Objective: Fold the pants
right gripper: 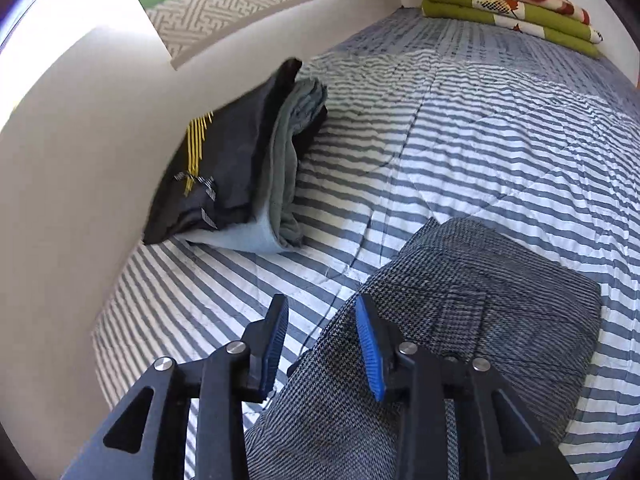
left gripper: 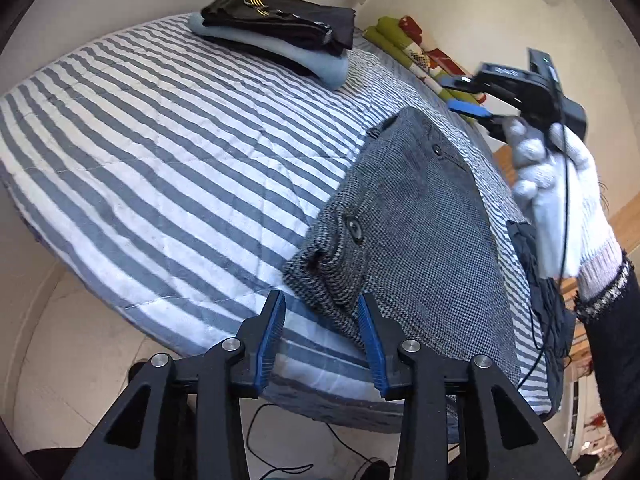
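Two open claws [left gripper: 322, 336] [right gripper: 322, 336] over grey tweed pants [left gripper: 416, 248], no legible labels.

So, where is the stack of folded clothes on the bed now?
In the left wrist view the stack of folded clothes lies at the far side of the striped bed, beyond the grey pants; in the right wrist view it sits against the wall.

— What are you working with?
— Your pants [left gripper: 416, 240]: a grey, finely checked woven cloth with dark buttons [left gripper: 354, 227] on it.
— How do they lie?
— Folded into a thick, flat bundle on the striped bedcover [left gripper: 168, 152], near the bed's edge. In your right wrist view the pants [right gripper: 460, 304] show an outer corner turned up slightly and a square seam across the top layer.
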